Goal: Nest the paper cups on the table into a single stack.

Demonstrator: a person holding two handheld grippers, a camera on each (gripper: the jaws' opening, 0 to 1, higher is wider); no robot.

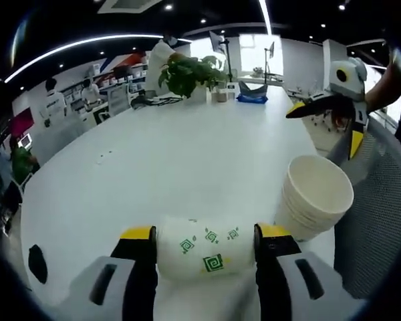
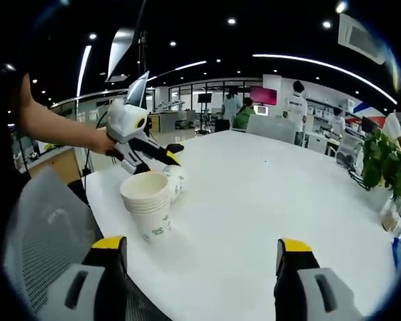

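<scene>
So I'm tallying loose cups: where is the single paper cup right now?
In the left gripper view the single cup lies on its side between the left gripper jaws, left of the stack of cups at the table edge.

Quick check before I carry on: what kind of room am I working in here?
Probably an open-plan office or showroom. A long white table carries the cup stack, a potted plant stands at its far end, a mesh chair sits alongside, and people stand at desks under ceiling light strips.
</scene>
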